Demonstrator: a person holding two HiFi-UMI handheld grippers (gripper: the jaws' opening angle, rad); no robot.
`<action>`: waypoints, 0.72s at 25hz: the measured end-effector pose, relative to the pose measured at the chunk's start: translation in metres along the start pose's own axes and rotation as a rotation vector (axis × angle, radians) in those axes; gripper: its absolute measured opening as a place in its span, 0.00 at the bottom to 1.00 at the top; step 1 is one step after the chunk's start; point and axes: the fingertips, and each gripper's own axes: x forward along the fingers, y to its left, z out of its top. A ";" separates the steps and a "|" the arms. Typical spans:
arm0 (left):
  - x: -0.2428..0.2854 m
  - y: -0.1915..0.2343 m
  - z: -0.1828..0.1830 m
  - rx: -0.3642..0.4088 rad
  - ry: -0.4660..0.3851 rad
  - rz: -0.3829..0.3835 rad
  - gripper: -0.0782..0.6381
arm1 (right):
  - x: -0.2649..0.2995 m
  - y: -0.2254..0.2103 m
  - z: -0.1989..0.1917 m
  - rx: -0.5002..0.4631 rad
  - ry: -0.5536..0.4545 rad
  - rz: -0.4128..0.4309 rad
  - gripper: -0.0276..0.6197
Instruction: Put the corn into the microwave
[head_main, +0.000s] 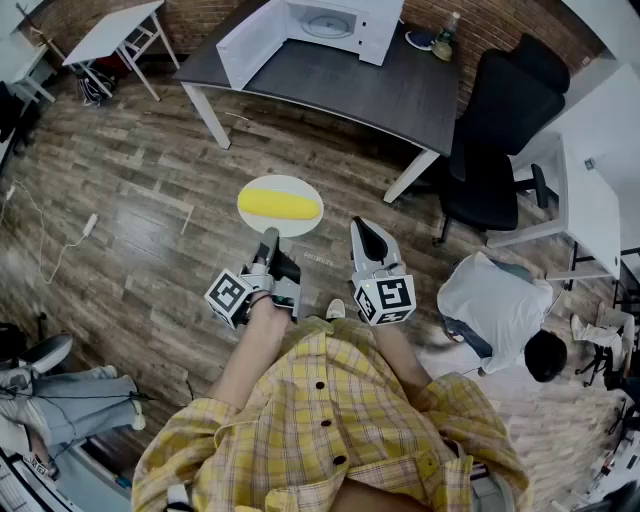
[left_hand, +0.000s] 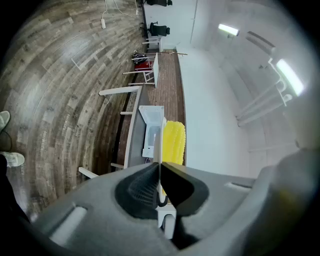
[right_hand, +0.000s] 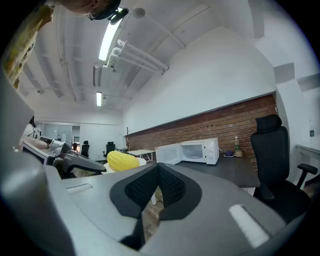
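Left tongs (head_main: 268, 240) pinch plate (head_main: 285, 229) bearing corn (head_main: 283, 206).

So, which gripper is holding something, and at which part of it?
The left gripper is shut on the near rim of the white plate, which carries the corn. The right gripper holds nothing.

Head view looks steeply down; gripper views share the microwave (right_hand: 202, 150), probably distant.
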 end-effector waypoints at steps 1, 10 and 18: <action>-0.001 0.001 0.000 -0.001 -0.001 0.000 0.12 | -0.001 0.001 -0.001 -0.001 0.001 0.002 0.05; 0.002 0.001 -0.011 -0.004 -0.003 -0.007 0.12 | -0.005 -0.007 -0.001 0.004 0.004 0.014 0.05; 0.010 0.005 -0.033 -0.002 -0.010 -0.007 0.12 | -0.015 -0.023 -0.001 0.000 -0.008 0.050 0.05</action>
